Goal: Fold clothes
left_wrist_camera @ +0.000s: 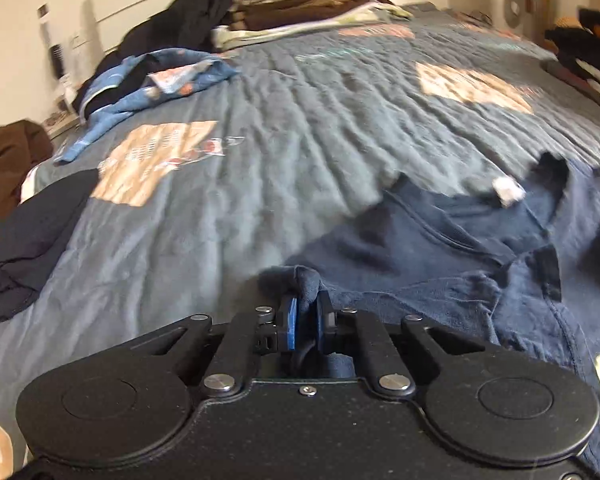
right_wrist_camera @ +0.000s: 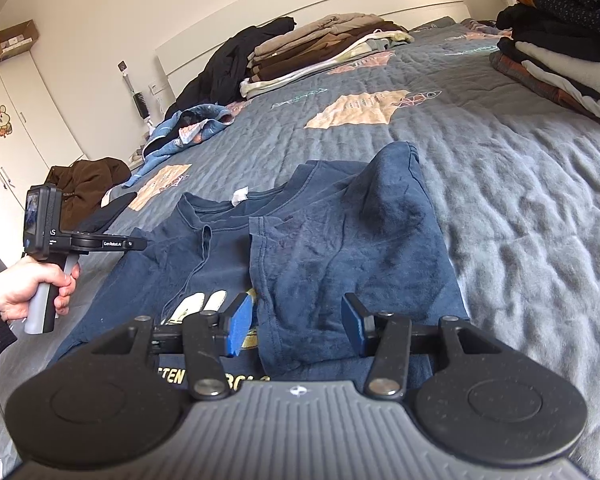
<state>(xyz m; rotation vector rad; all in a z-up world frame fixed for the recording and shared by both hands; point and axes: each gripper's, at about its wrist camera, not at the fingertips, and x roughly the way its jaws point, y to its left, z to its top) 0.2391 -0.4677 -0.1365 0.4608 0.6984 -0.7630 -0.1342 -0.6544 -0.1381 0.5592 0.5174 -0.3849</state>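
Note:
A navy T-shirt [right_wrist_camera: 340, 240] lies on the grey-blue quilt [right_wrist_camera: 520, 184], collar and white label [right_wrist_camera: 240, 196] away from me. Its right side is folded over the middle, and pale print shows near the bottom. In the right wrist view my right gripper [right_wrist_camera: 296, 320] hovers low over the shirt's lower part, open, its blue pads [right_wrist_camera: 240, 320] apart with the cloth lying beneath them. In the left wrist view my left gripper [left_wrist_camera: 306, 304] is shut on a bunched fold of the navy T-shirt [left_wrist_camera: 440, 240] at its left edge. From the right wrist view a hand [right_wrist_camera: 32, 292] holds that left gripper [right_wrist_camera: 140, 244] at the shirt's left sleeve.
A stack of folded brown and beige clothes [right_wrist_camera: 324, 48] sits by the headboard, beside a black garment [right_wrist_camera: 236, 60]. Another folded stack [right_wrist_camera: 560, 52] stands at the right edge. A blue patterned garment [right_wrist_camera: 188, 128], a brown one [right_wrist_camera: 92, 180] and a black one [left_wrist_camera: 28, 240] lie left.

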